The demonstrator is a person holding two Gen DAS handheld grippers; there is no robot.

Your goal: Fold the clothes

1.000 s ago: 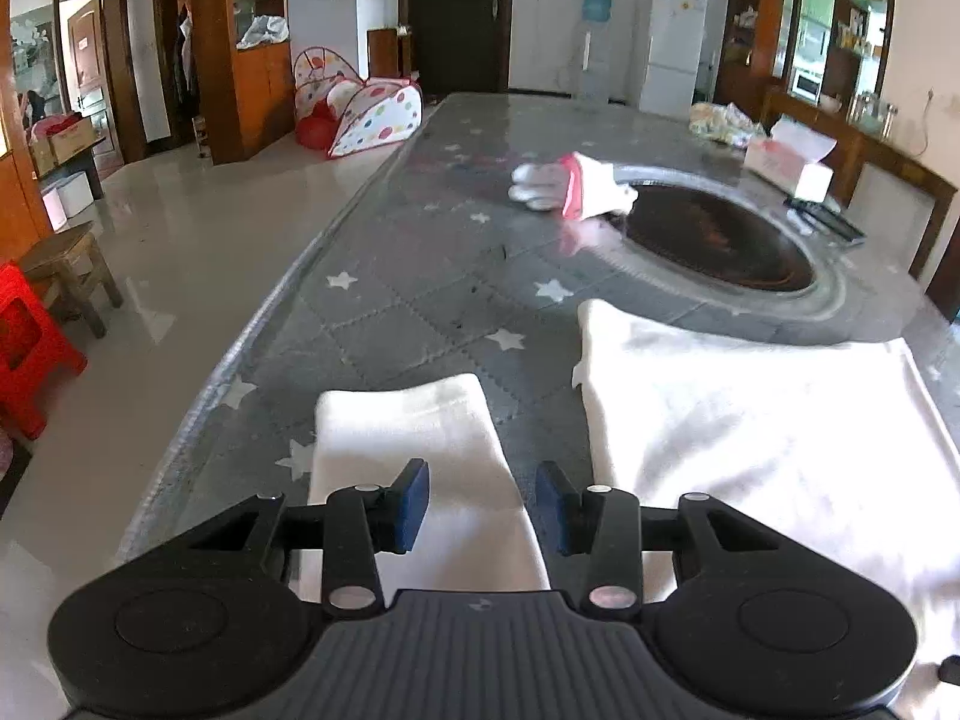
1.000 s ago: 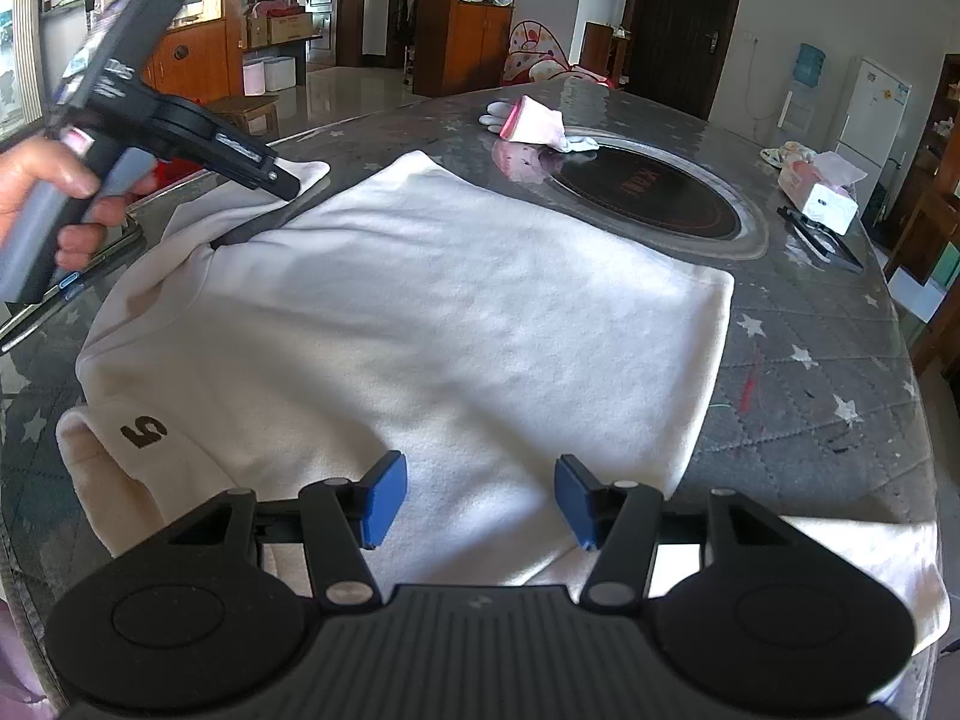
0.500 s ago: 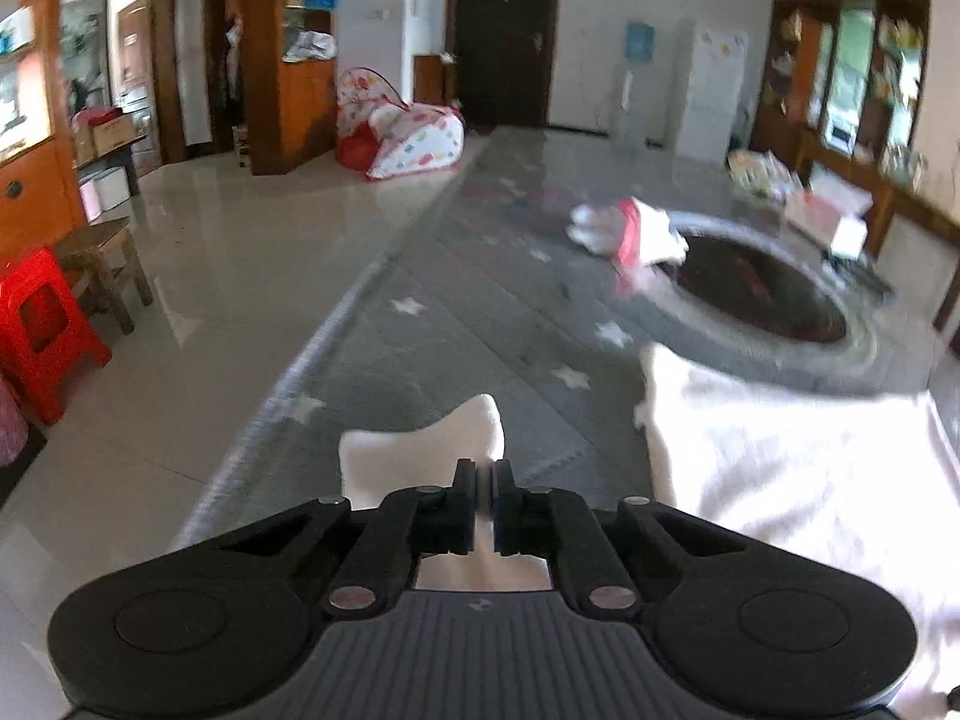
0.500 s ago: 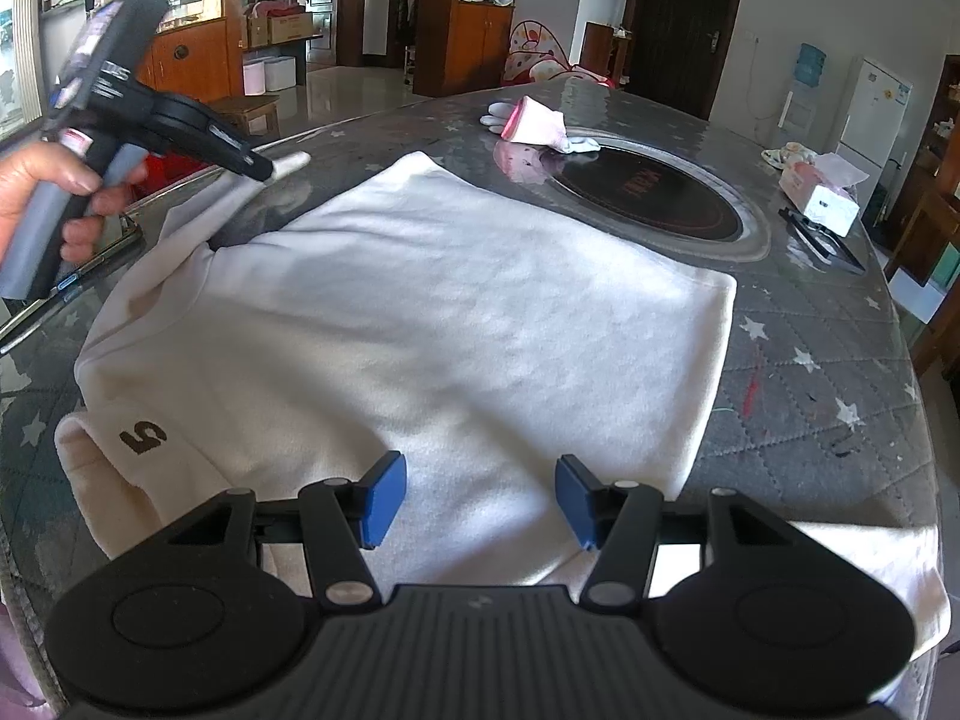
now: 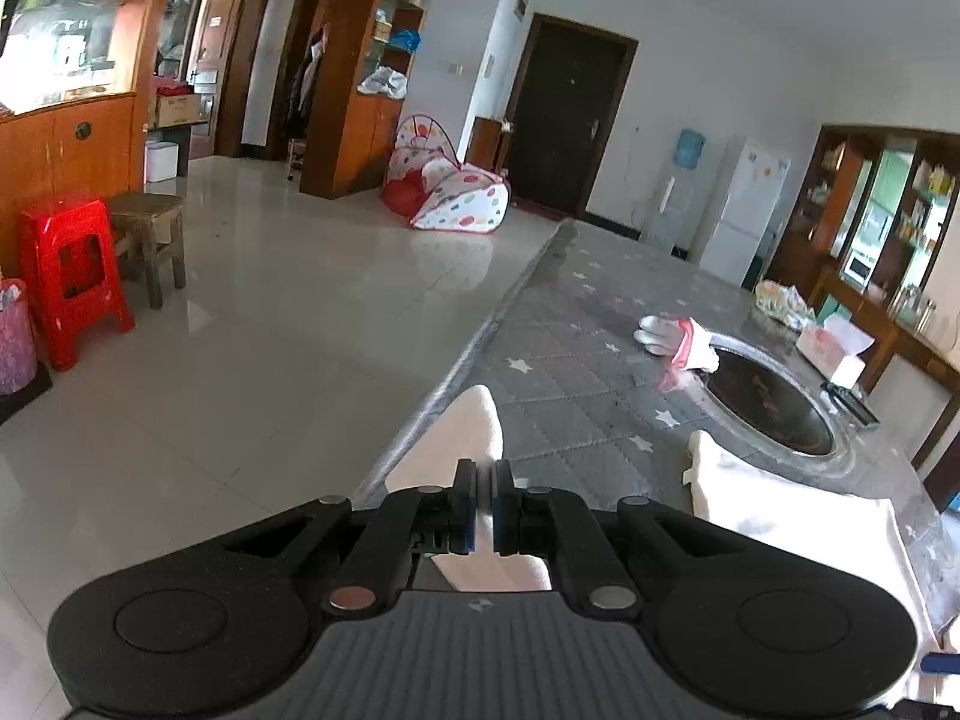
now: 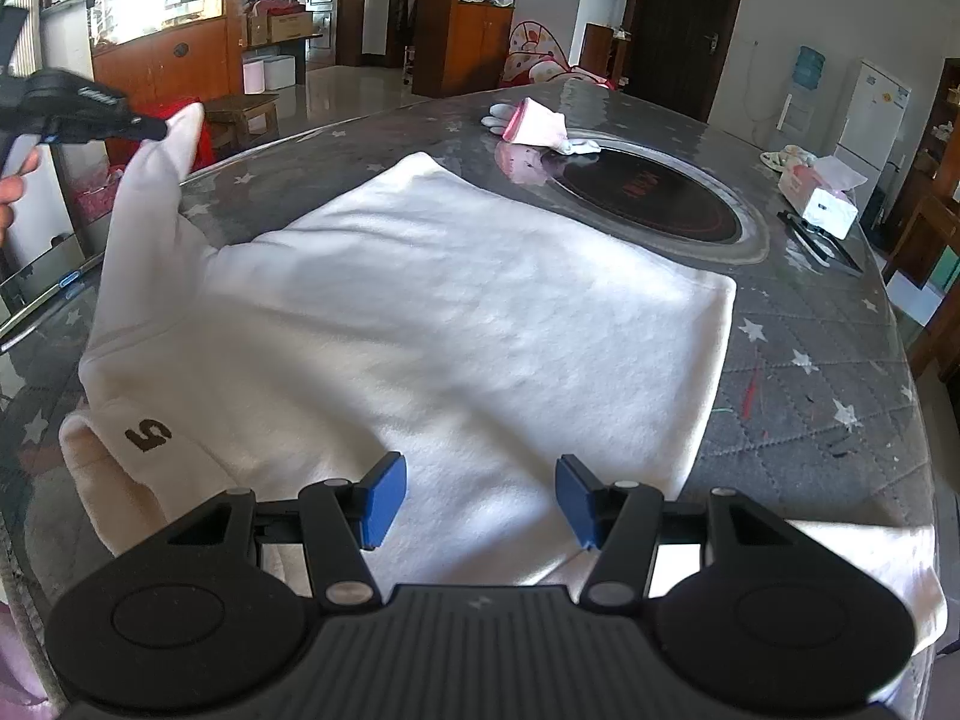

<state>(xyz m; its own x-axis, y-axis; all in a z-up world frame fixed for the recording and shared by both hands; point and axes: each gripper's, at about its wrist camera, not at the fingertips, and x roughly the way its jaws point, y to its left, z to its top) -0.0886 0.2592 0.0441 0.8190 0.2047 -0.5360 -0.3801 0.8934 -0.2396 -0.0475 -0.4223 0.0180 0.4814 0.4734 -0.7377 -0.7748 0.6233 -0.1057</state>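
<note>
Sleeve-fold step: the left gripper, clamped on the white sleeve, lifts it off the sweatshirt spread on the table; right gripper, jaws apart, hovers above the sweatshirt's near edge; next, presumably, the sleeve is carried across the sweatshirt's body.

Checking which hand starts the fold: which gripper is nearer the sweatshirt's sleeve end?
Left. The left gripper is clamped on the sleeve end, lifted off the table; the right gripper hovers open over the sweatshirt body.

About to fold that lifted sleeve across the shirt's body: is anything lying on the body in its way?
Nothing visible: the shirt body lies bare. The sleeve hangs from the left tongs.
</note>
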